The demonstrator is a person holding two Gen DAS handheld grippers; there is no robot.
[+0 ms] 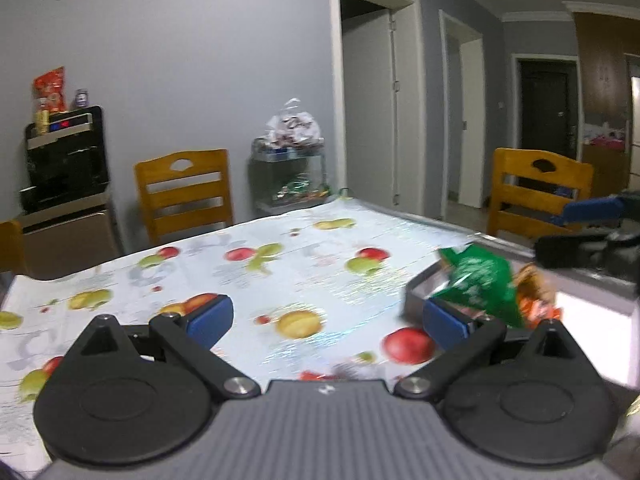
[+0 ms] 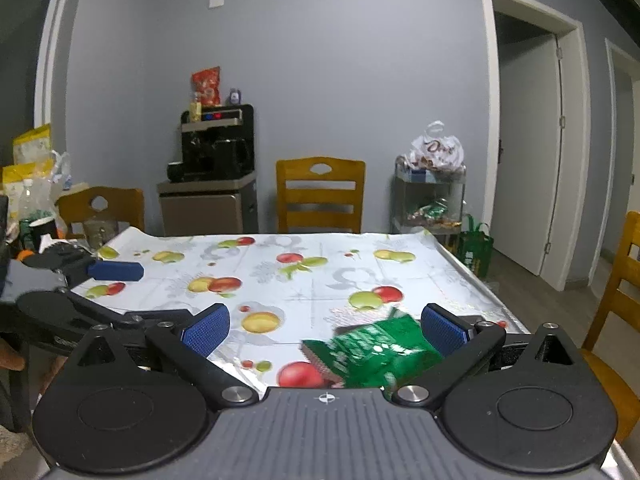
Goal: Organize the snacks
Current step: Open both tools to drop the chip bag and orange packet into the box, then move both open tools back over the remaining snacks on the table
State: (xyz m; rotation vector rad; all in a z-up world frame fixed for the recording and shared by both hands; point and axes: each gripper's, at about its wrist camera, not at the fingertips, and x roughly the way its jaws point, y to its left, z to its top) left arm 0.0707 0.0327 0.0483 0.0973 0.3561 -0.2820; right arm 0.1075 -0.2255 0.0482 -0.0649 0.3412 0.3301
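A green snack bag (image 1: 480,284) sits tilted in a dark-rimmed box (image 1: 416,294) at the table's right side, with orange wrapped snacks (image 1: 536,304) beside it. My left gripper (image 1: 328,320) is open over the fruit-print tablecloth (image 1: 280,272), and its right pad is close to the box. My right gripper (image 2: 325,330) is open too. The green bag (image 2: 372,354) looks blurred low between its fingers, nearer the right pad (image 2: 444,330). I cannot tell whether that pad touches the bag. A blue pad (image 1: 592,208) of the right gripper shows beyond the box.
Wooden chairs (image 2: 320,194) (image 1: 536,196) stand at the far and right sides of the table. A black dispenser (image 2: 216,152) and a shelf cart with bagged snacks (image 2: 434,184) are against the wall. Cups and bags (image 2: 36,200) crowd the table's left end.
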